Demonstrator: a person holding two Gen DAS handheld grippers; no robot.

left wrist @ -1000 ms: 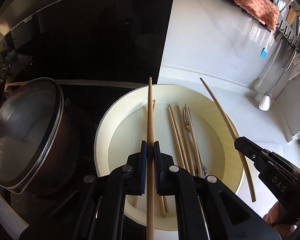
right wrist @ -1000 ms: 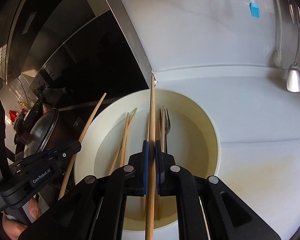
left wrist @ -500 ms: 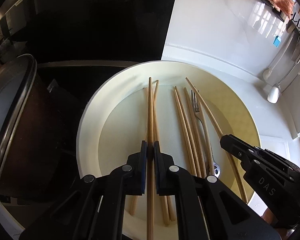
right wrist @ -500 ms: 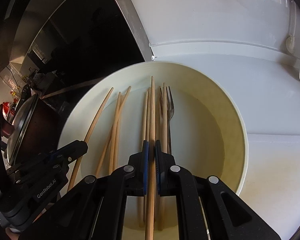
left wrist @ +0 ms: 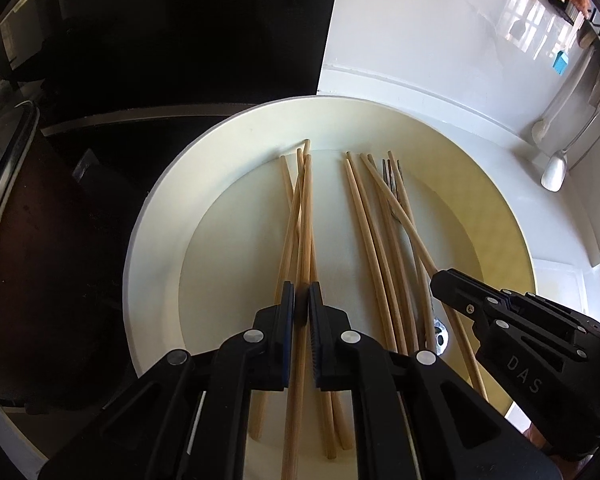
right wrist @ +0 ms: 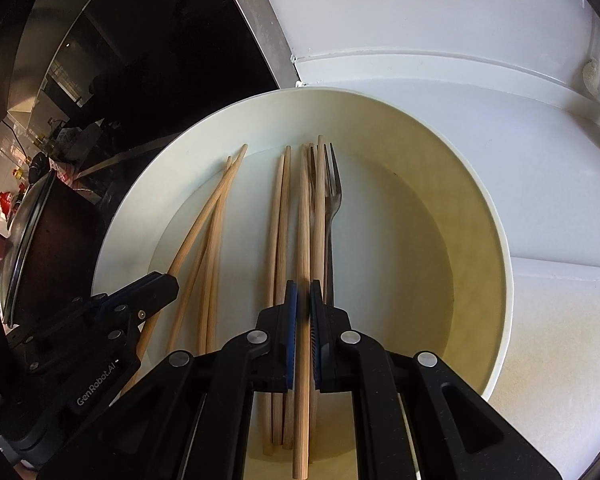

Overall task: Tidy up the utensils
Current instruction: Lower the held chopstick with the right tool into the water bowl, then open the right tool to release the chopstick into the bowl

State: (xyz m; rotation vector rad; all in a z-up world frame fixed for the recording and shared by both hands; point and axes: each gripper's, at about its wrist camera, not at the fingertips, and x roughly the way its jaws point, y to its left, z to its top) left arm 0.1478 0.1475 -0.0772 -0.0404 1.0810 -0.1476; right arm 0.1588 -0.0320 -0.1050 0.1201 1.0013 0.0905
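Left gripper (left wrist: pixel 301 304) and right gripper (right wrist: pixel 303 300) each clamp 1 chopstick low over the bowl (right wrist: pixel 496 216). Risk: letting go crooked crosses the loose chopsticks (left wrist: pixel 370 232), burying the fork (right wrist: pixel 332 192).

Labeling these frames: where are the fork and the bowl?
fork (right wrist: pixel 333 184): right wrist view, on its neck just below the tines.
bowl (right wrist: pixel 496 240): right wrist view, on its right rim.

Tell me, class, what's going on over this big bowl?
A person is sorting utensils with two handheld tongs. The left tongs are opening around one chopstick; the right tongs grip another chopstick. Both hang low over the cream bowl, where more chopsticks and a fork lie.
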